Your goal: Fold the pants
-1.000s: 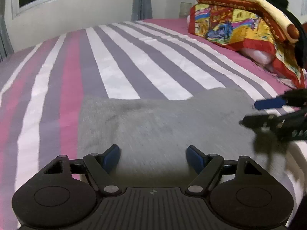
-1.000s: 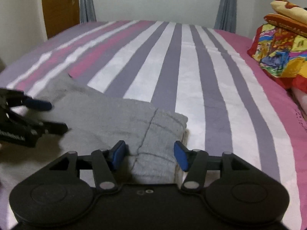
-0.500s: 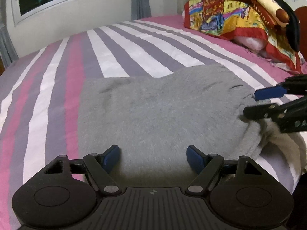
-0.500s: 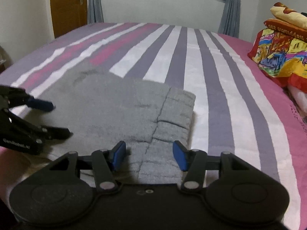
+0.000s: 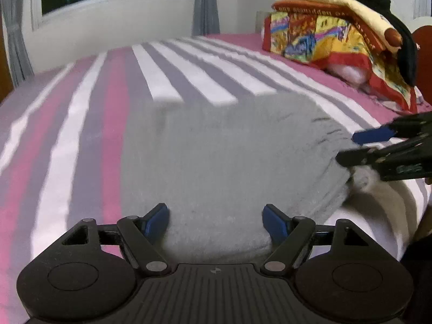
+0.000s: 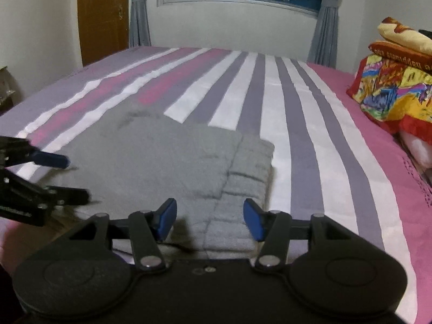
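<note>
Both tools have pulled back toward the near edge since 1 second ago, leaving the gray pants [image 6: 167, 162] folded flat on the striped bed [image 6: 297, 124]. Left tool [image 5: 216, 217] and right tool [image 6: 210, 221] hover with fingers apart, holding nothing. Soft, limp fleece should bunch easily, so pinching the thick ribbed end looks safest.

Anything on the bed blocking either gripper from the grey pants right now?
Nothing visible does. The grey pants lie directly under the open left gripper and open right gripper. The colourful blanket pile sits apart, off to the right on the striped bedsheet.
</note>
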`<state>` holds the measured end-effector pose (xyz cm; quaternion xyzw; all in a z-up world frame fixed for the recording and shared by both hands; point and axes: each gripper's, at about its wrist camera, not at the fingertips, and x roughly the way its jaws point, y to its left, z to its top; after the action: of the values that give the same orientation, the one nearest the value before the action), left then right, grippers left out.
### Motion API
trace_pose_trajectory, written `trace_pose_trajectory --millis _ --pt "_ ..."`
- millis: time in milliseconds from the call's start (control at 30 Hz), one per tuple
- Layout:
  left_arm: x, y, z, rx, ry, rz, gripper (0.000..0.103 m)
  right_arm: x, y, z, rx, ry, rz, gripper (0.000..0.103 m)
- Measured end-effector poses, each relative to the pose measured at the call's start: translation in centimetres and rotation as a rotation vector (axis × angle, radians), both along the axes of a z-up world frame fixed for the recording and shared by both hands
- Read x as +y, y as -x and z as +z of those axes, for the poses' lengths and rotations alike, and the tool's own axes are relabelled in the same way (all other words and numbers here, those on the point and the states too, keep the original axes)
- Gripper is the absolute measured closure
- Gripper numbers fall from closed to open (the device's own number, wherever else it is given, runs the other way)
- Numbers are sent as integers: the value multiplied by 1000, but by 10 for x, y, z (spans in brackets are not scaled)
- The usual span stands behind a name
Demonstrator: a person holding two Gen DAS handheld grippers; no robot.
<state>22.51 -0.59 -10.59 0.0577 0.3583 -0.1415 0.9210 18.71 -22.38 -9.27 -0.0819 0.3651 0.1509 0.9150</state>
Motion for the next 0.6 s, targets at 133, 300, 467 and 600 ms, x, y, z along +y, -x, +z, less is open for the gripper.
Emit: trace_pose_trajectory --millis 133,300,467,600 --pt "9 7 13 -55 22 -11 26 -5 -2 0 25 -29 -11 43" --pt "39 -23 24 -94 22 60 26 -12 -18 20 -70 -81 -39 51" --pt "62 -80 12 -30 41 119 26 -7 -65 26 -102 -96 -48 47" --pt "76 -102 -12 86 97 137 26 -17 -105 -1 90 -119 -102 43"
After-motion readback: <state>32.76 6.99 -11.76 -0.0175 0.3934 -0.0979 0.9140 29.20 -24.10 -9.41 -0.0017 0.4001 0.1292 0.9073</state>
